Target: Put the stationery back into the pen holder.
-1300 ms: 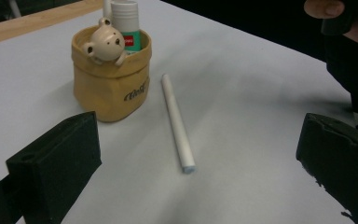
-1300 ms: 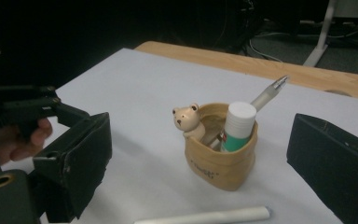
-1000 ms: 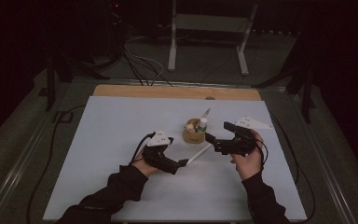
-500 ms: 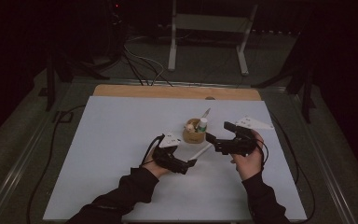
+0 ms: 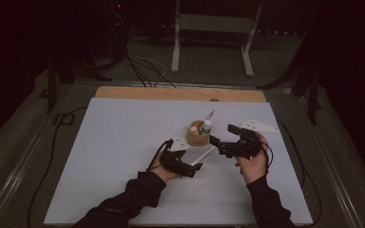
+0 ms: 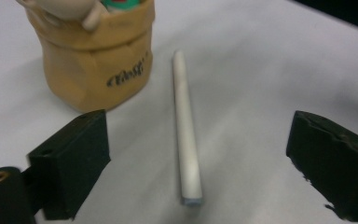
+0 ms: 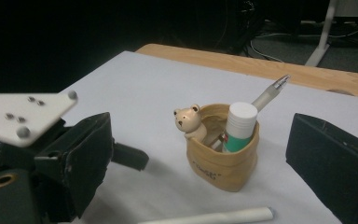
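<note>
step: pick up white pen | pen flat on table beside tan holder | left gripper jaws wide, straddling it (untouched) | right gripper agape, empty | advice: lower squarely, pinch mid-shaft

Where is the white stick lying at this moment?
In the high view the white stick lies flat on the table, just in front of the tan holder, between the two grippers. In the left gripper view it lies between the open left gripper's fingers, untouched.
</note>
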The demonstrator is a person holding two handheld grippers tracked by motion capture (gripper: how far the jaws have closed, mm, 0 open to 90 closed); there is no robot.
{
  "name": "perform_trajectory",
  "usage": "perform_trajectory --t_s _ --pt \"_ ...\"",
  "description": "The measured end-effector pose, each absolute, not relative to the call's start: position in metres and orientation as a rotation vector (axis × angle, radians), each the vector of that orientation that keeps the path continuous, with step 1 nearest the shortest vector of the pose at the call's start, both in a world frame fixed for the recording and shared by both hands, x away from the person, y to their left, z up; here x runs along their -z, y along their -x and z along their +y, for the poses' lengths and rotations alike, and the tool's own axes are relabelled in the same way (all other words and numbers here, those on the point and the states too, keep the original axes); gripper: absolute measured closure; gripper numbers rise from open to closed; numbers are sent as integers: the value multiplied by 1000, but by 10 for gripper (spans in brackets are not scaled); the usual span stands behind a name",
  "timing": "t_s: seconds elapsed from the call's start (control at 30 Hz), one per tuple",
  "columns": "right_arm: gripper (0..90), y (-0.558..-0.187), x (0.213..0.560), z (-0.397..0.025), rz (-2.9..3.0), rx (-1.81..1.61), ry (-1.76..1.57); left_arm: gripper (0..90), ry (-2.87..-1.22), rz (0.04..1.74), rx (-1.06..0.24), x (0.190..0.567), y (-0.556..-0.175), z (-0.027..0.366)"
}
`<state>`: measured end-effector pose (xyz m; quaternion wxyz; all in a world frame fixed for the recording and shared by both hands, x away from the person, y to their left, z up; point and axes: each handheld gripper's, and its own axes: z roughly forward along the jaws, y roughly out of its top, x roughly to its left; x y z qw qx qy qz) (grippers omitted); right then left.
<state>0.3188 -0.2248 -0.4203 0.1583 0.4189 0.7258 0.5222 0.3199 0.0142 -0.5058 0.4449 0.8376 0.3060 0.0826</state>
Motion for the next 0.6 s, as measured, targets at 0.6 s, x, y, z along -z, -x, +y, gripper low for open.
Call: perform_trajectory --t_s 0.6 --pt "71 -319 419 -226 2071 -1499 -1200 454 -2204 825 -229 510 -318 -5"
